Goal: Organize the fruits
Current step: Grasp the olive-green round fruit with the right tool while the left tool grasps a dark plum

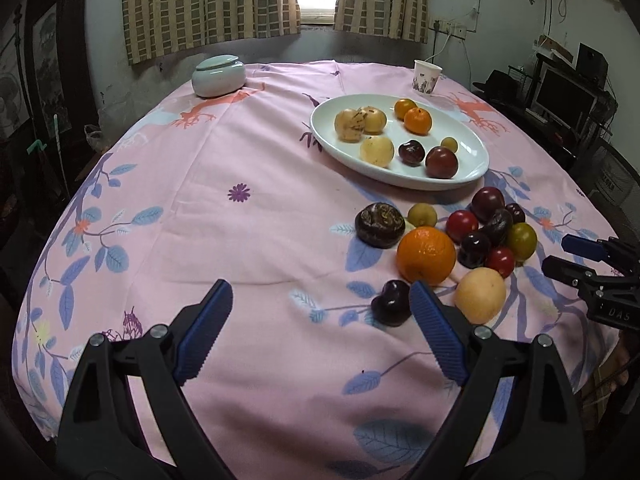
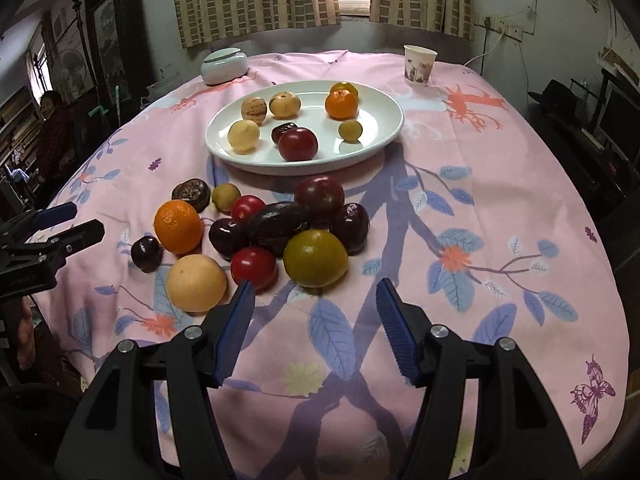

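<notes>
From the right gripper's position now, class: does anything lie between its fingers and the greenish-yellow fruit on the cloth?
Nothing visible does. The right gripper is open, with only bare tablecloth before the greenish-yellow fruit; a red fruit sits just left.

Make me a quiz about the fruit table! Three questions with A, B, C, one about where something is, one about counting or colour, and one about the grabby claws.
1. Where is the paper cup?
A. on the white plate
B. on the tablecloth beyond the plate
C. inside the lidded jar

2. How many orange-coloured fruits are on the white plate?
A. two
B. none
C. five

3. How is the right gripper?
A. shut on a tomato
B. shut on the big orange
C. open and holding nothing

Answers:
1. B, the cup stands alone on the pink tablecloth, far side, right of the plate.
2. A, two small orange fruits sit together at the plate's back edge.
3. C, its blue fingers stand wide apart over bare cloth, just short of the fruit pile.
</notes>
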The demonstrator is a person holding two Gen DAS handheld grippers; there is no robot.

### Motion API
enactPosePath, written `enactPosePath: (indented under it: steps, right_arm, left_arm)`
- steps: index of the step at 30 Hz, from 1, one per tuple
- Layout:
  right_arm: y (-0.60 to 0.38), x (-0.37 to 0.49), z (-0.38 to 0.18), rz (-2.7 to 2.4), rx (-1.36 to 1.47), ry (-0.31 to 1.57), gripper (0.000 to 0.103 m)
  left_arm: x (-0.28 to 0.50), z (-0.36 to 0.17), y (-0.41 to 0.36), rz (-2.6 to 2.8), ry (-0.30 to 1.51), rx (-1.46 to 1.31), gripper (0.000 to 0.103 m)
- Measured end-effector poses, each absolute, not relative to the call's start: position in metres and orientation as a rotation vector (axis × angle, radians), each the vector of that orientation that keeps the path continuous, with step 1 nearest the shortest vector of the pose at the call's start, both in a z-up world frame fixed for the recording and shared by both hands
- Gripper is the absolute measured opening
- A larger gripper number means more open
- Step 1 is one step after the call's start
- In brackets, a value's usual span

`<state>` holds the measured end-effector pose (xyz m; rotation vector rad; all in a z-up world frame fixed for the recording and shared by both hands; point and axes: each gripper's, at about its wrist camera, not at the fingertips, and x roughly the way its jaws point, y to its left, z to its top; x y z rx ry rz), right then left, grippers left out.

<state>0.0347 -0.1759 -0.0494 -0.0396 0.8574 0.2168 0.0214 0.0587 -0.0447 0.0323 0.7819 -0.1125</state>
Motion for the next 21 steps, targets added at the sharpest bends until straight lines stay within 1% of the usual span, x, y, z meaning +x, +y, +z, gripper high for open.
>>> enactPosePath:
  steps: [12, 13, 14, 21]
  right_arm:
    - [-0.180, 0.068, -0.076, 0.218, 0.018, 0.911, 0.063]
    - [-0.180, 0.072, -0.078, 0.221, 0.024, 0.913, 0.059]
    - [-0.180, 0.075, -0.080, 0.255, 0.042, 0.926, 0.044]
    - [-0.185, 0.052, -0.066, 0.274, 0.076, 0.919, 0.044]
  left_arm:
    - [0.020, -0.057, 0.045, -0.118, 0.808, 0.070, 0.092]
    - [0.020, -0.057, 0.045, -0.118, 0.809, 0.071, 0.092]
    - [0.020, -0.058, 0.045, -0.117, 0.811, 0.071, 0.092]
    - [0.025, -0.064, 0.042, -0.119, 0.836, 0.077, 0.092]
